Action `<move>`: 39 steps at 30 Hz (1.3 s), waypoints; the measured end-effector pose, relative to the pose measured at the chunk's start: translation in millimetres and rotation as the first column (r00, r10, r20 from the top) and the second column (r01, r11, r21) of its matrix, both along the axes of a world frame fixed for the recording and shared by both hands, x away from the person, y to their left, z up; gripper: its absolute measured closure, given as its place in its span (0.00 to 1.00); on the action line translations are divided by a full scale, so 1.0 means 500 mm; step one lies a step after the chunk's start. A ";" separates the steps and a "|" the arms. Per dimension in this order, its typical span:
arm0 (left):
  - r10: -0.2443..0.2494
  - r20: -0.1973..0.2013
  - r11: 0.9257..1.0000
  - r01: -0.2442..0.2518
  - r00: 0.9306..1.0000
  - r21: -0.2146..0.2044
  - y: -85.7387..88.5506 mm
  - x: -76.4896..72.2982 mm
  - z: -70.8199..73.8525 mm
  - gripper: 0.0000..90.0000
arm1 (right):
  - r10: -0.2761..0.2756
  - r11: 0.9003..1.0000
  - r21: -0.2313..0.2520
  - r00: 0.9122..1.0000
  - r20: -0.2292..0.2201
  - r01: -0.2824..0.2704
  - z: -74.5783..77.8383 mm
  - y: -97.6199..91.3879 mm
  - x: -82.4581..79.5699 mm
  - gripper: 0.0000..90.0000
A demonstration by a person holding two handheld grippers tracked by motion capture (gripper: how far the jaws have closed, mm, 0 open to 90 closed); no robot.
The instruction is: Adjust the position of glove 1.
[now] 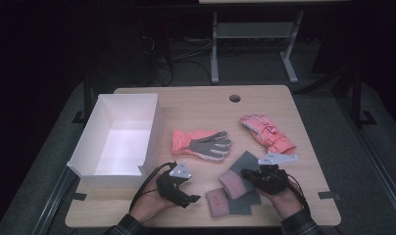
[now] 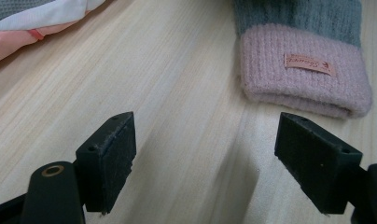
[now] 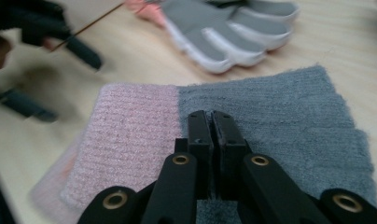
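Pinching the top knit glove (image 3: 252, 116) in my right gripper (image 3: 210, 119), jaws shut on its grey fabric, right of the box (image 1: 152, 129); my left gripper (image 2: 203, 154) gapes empty; all four gloves remain outside the box.

White box (image 1: 118, 139), pink gloves (image 1: 200, 142)

High overhead view; 2 close claw views, sharing knit mitten (image 2: 303, 70) cuff.
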State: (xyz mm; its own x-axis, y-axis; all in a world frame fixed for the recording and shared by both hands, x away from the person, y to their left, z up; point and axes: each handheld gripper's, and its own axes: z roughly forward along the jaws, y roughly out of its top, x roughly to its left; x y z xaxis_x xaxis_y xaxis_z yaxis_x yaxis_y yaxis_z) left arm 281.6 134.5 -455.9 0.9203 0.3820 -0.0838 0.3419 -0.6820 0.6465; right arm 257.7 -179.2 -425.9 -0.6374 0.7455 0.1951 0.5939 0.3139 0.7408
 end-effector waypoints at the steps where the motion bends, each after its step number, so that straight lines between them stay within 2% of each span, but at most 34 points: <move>1: 0.000 0.000 1.000 0.000 1.000 0.001 0.000 0.000 0.000 0.23 | 0.010 1.000 0.001 1.000 -0.002 -0.010 -0.002 0.003 -0.008 0.97; 6: 0.002 -0.004 1.000 -0.002 1.000 -0.002 -0.002 -0.002 0.001 0.23 | 0.052 0.999 -0.008 0.998 -0.036 -0.052 -0.020 0.023 -0.037 0.97; 10: 0.005 -0.002 1.000 -0.005 1.000 -0.007 -0.003 -0.003 0.001 0.23 | 0.073 0.997 -0.017 0.996 -0.056 -0.074 -0.032 0.040 -0.044 0.96; 12: 0.002 -0.002 1.000 -0.002 1.000 -0.007 -0.003 -0.004 0.001 0.23 | 0.085 0.995 -0.043 0.994 -0.072 -0.088 -0.039 0.045 -0.041 0.95; 16: -0.008 0.006 1.000 0.009 1.000 -0.009 -0.003 -0.006 0.004 0.27 | 0.085 0.996 -0.023 0.994 -0.075 -0.087 -0.039 0.041 -0.041 0.78; 18: -0.023 0.007 1.000 0.024 1.000 -0.011 -0.003 -0.007 0.009 0.34 | 0.084 0.996 -0.016 0.995 -0.055 -0.085 -0.031 0.029 -0.042 0.83; 20: -0.030 0.006 0.999 0.030 1.000 -0.038 -0.006 -0.012 0.013 0.46 | 0.085 0.996 -0.021 0.996 -0.039 -0.086 -0.024 0.010 -0.048 0.93; 22: -0.045 -0.006 0.998 0.045 0.999 -0.034 -0.010 -0.015 0.018 0.61 | 0.081 0.996 -0.022 0.996 -0.038 -0.082 -0.021 -0.012 -0.056 0.99; 25: -0.072 -0.032 0.997 0.071 0.997 -0.028 -0.021 -0.023 0.024 0.84 | 0.085 0.996 -0.027 0.995 -0.043 -0.087 -0.021 -0.041 -0.072 1.00; 27: -0.089 -0.047 0.996 0.088 0.995 -0.030 -0.031 -0.031 0.026 0.94 | 0.090 0.995 -0.043 0.995 -0.050 -0.092 -0.027 -0.054 -0.083 1.00; 31: -0.128 -0.073 0.992 0.127 0.989 -0.022 -0.051 -0.040 0.022 0.99 | 0.090 0.992 -0.084 0.994 -0.067 -0.096 -0.038 -0.062 -0.090 1.00; 35: -0.155 -0.098 0.988 0.155 0.983 -0.005 -0.069 -0.048 0.010 0.99 | 0.083 0.990 -0.106 0.992 -0.098 -0.093 -0.052 -0.067 -0.076 1.00; 37: -0.167 -0.094 0.986 0.168 0.981 0.003 -0.078 -0.053 0.005 0.98 | 0.080 0.987 -0.128 0.989 -0.127 -0.097 -0.061 -0.064 -0.069 1.00; 39: -0.171 -0.092 0.985 0.172 0.981 0.003 -0.085 -0.055 0.002 0.97 | 0.082 0.987 -0.125 0.987 -0.141 -0.100 -0.065 -0.064 -0.060 1.00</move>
